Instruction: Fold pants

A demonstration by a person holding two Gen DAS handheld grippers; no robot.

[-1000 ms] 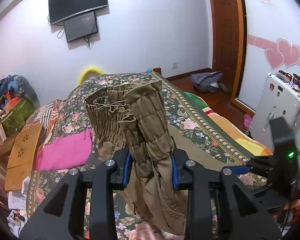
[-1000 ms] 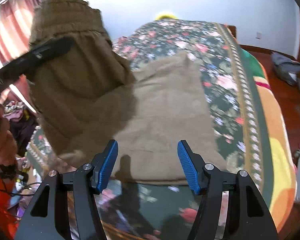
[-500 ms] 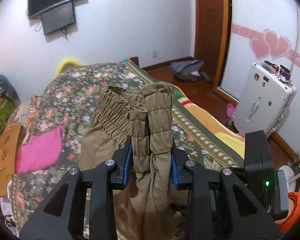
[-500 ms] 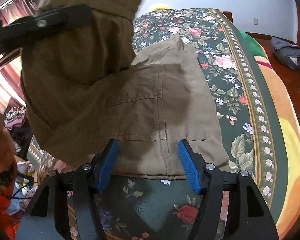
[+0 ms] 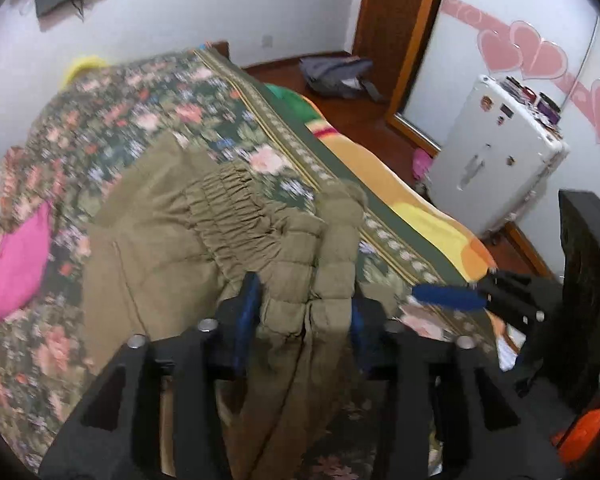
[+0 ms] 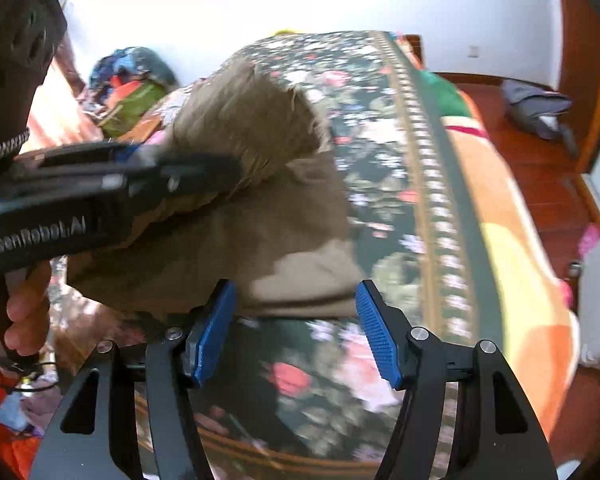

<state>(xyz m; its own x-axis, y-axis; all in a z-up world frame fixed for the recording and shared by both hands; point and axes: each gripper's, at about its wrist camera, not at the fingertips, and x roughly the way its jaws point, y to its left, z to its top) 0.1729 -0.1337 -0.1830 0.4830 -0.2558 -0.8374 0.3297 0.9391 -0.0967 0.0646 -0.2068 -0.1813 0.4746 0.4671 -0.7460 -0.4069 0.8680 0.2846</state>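
Observation:
Olive-brown pants (image 5: 148, 240) lie on the floral bedspread, partly folded. My left gripper (image 5: 302, 312) is shut on the bunched elastic waistband (image 5: 320, 248) and holds it low over the rest of the pants. In the right wrist view the left gripper (image 6: 204, 172) comes in from the left with the waistband (image 6: 252, 120) above the flat pants (image 6: 260, 240). My right gripper (image 6: 296, 328) is open and empty, just short of the pants' near edge. It also shows at the right of the left wrist view (image 5: 452, 296).
The floral bedspread (image 5: 140, 112) has an orange and yellow blanket edge (image 5: 420, 208) on the right. A pink cloth (image 5: 16, 264) lies at the left. A white case (image 5: 496, 160) and a grey bag (image 5: 336, 76) are on the wooden floor.
My left gripper has lowered and carried the waistband forward over the flat pants. The right gripper stayed open near the pants' front edge.

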